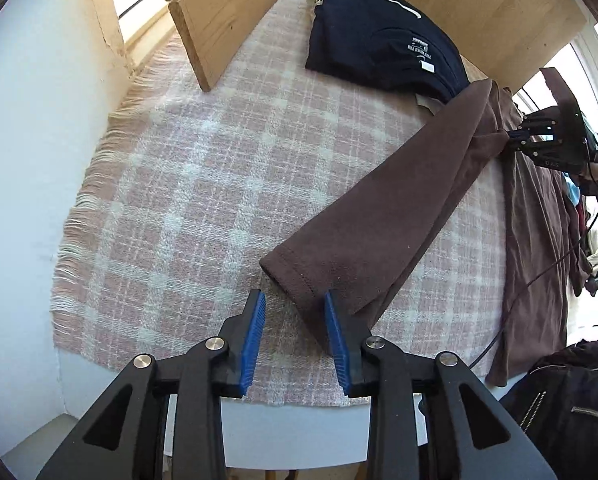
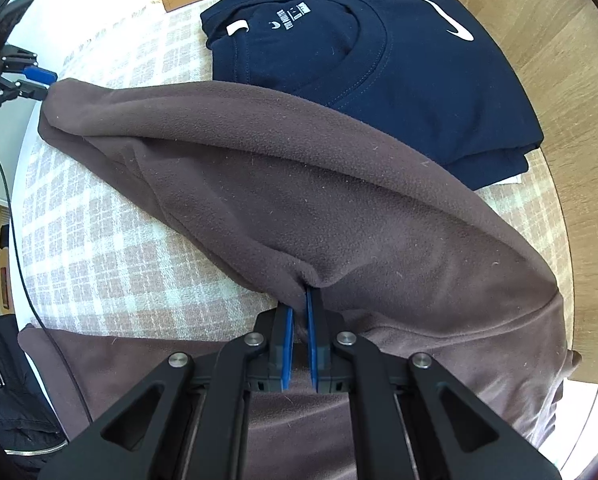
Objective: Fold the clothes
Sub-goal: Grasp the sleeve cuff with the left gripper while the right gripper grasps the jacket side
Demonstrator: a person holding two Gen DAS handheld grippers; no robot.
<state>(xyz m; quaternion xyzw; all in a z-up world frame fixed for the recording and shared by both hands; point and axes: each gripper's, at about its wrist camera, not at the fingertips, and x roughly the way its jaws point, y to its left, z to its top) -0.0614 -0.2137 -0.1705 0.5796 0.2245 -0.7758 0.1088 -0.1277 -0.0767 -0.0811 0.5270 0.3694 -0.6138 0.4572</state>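
Note:
A brown fleece garment [image 2: 339, 216] lies across the plaid blanket [image 1: 199, 200], one long sleeve [image 1: 379, 216] stretched toward the left wrist view's bottom. My left gripper [image 1: 295, 300] is open, and the sleeve's cuff [image 1: 295, 276] sits partly between its blue pads [image 1: 255, 328]. My right gripper [image 2: 301, 296] is shut on a pinched fold of the fleece near the sleeve's upper end. It also shows as the right gripper [image 1: 513, 136] at the far right of the left wrist view. The left gripper [image 2: 39, 80] appears at the cuff end [image 2: 53, 100] in the right wrist view.
A folded navy shirt [image 1: 379, 36] [image 2: 371, 68] lies at the back, against wooden boards [image 1: 219, 12] [image 2: 539, 60]. The brown body hangs over the table's right edge [image 1: 539, 240]. A black cable [image 2: 15, 220] and a black jacket [image 1: 571, 400] are on that side.

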